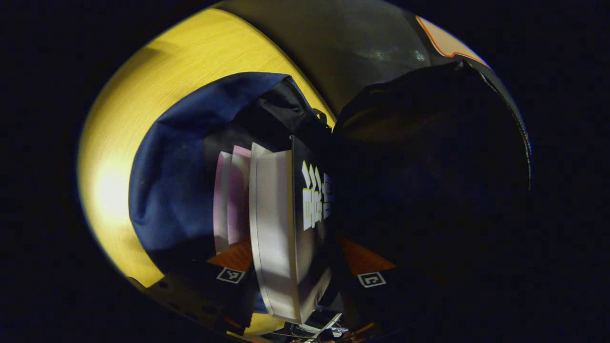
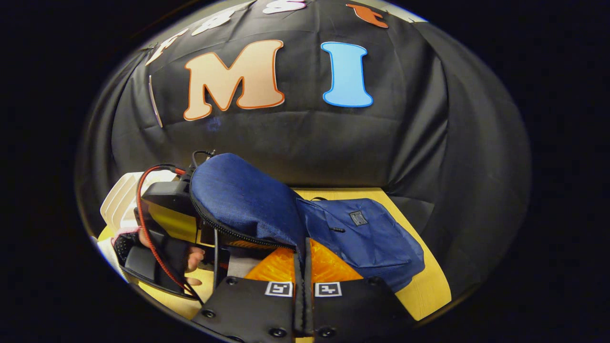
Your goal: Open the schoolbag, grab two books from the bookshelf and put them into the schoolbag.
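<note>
blue denim schoolbag [image 2: 248, 200], flap pinched by right gripper [image 2: 303, 267]; left gripper [image 1: 300, 278] clamps book [image 1: 276, 228]; risk: cover snagging on zipper.

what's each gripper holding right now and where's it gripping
The left gripper grips a dark-covered book by its near end, the far end inside the open schoolbag. The right gripper pinches the schoolbag's flap at its zipper edge.

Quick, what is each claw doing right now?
Left claw: closed on a book, inside the schoolbag.
Right claw: closed, pinching the schoolbag's flap.
</note>
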{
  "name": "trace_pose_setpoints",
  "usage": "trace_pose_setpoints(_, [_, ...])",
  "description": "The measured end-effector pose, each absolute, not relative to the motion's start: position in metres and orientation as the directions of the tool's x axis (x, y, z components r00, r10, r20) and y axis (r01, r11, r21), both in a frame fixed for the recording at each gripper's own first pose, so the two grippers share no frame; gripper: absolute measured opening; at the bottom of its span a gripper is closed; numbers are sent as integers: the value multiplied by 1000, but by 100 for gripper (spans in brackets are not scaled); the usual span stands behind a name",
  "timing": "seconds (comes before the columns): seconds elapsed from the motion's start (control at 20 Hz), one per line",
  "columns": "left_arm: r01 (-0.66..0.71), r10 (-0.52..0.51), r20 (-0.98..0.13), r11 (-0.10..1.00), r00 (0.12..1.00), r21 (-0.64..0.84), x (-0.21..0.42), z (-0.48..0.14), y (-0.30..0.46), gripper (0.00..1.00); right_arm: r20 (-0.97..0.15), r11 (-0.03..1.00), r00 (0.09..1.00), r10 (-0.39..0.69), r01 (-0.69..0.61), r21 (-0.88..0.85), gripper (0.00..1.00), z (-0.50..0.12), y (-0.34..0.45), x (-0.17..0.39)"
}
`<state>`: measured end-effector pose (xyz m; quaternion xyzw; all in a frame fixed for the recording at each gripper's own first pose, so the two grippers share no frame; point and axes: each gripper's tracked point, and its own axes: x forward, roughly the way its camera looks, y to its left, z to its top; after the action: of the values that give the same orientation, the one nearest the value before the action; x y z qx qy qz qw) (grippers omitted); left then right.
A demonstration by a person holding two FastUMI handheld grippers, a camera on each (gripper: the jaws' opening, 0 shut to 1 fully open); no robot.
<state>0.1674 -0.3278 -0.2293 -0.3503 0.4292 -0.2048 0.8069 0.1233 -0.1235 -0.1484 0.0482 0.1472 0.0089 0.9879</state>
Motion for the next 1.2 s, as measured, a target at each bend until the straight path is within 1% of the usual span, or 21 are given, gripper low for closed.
trace_pose_setpoints(0.05, [36,-622,-562,687,545,-725,161,-229,-322,80,-290,995,957,30,-2,97,3,-149,-125,123])
trace_pose_setpoints(0.1, [47,-608,-581,711,541,-701,155,-228,-316,78,-291,995,956,29,-1,97,3,-149,-125,123])
trace_pose_setpoints(0.2, [79,-568,-622,769,539,-634,145,-225,-306,86,-295,995,955,31,-3,95,3,-151,-124,123])
trace_pose_setpoints(0.25, [96,-526,-654,813,543,-574,144,-228,-298,82,-297,996,954,33,-5,93,3,-153,-124,122])
trace_pose_setpoints(0.3, [123,-492,-676,848,548,-516,140,-227,-292,94,-304,996,952,35,-8,91,3,-155,-123,122])
trace_pose_setpoints(0.4, [175,-454,-683,881,573,-439,133,-219,-276,95,-309,997,950,46,-22,80,5,-158,-119,122])
trace_pose_setpoints(0.5, [215,-446,-666,890,598,-403,127,-203,-270,95,-315,997,947,57,-34,76,5,-161,-116,120])
trace_pose_setpoints(0.55, [230,-442,-660,893,607,-386,121,-196,-268,95,-323,996,945,58,-35,78,9,-164,-115,119])
trace_pose_setpoints(0.6, [244,-440,-655,895,614,-373,114,-190,-266,95,-330,995,941,72,-43,94,9,-166,-111,118])
trace_pose_setpoints(0.65, [260,-448,-641,892,623,-370,106,-183,-264,95,-346,993,935,77,-42,107,14,-168,-110,114])
trace_pose_setpoints(0.75, [279,-457,-616,887,641,-368,86,-167,-257,95,-362,990,928,90,-43,135,15,-173,-106,111])
trace_pose_setpoints(0.8, [279,-446,-609,893,656,-354,78,-163,-250,95,-369,989,925,91,-42,140,23,-175,-105,109])
trace_pose_setpoints(0.85, [273,-431,-601,900,673,-339,72,-156,-242,95,-377,989,921,97,-45,143,19,-179,-104,107])
trace_pose_setpoints(0.9, [264,-415,-590,907,693,-328,68,-151,-233,95,-393,989,914,102,-49,143,24,-186,-102,109])
trace_pose_setpoints(0.95, [252,-399,-584,914,707,-319,62,-149,-222,95,-412,988,904,111,-55,145,31,-189,-101,100])
trace_pose_setpoints(1.0, [238,-381,-577,921,723,-310,58,-144,-213,95,-425,987,897,121,-62,150,32,-192,-98,93])
trace_pose_setpoints(1.1, [214,-351,-563,931,748,-297,54,-137,-196,95,-447,989,888,109,-51,140,50,-197,-97,78])
trace_pose_setpoints(1.2, [193,-335,-550,934,765,-301,51,-137,-185,95,-457,990,884,95,-38,132,65,-200,-95,63])
